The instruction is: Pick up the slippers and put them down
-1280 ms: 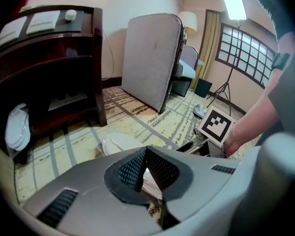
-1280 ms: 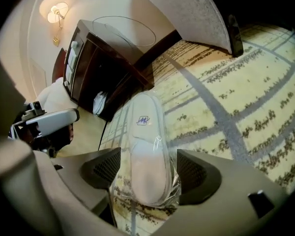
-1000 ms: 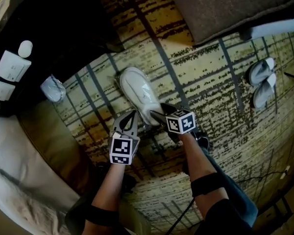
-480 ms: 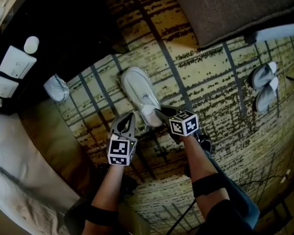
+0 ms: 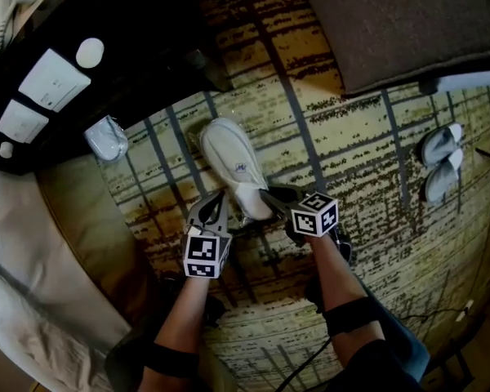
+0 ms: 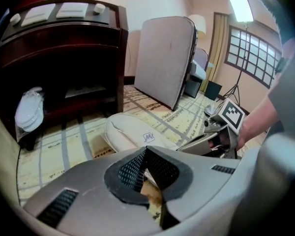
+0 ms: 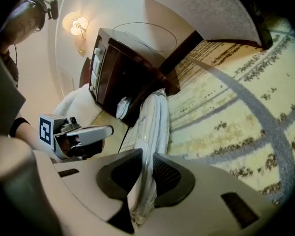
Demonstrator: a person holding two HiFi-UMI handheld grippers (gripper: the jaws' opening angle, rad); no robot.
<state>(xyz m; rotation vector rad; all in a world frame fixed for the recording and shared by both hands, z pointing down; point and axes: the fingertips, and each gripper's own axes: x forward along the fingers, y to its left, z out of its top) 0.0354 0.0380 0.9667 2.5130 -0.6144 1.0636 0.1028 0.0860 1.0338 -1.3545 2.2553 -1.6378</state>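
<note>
Striped carpet (image 5: 351, 153), right gripper (image 5: 269, 196) just closed on bagged slippers (image 5: 229, 158), left gripper (image 5: 215, 200) jaws together

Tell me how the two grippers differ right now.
The left gripper is shut, seemingly empty; the right gripper, its jaws having just closed further, pinches the plastic-wrapped slippers. The left gripper sits beside the slippers' near end; the right gripper clamps that end. Both carry marker cubes.

Slippers (image 5: 233, 166) wrapped in glossy plastic, matt carpet (image 5: 351, 137), polished wood cabinet (image 6: 64, 48)

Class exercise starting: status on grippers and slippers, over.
Left gripper shut, empty. Right gripper: jaws just closed onto wrapped slippers. Nothing seen blocking the lift.
</note>
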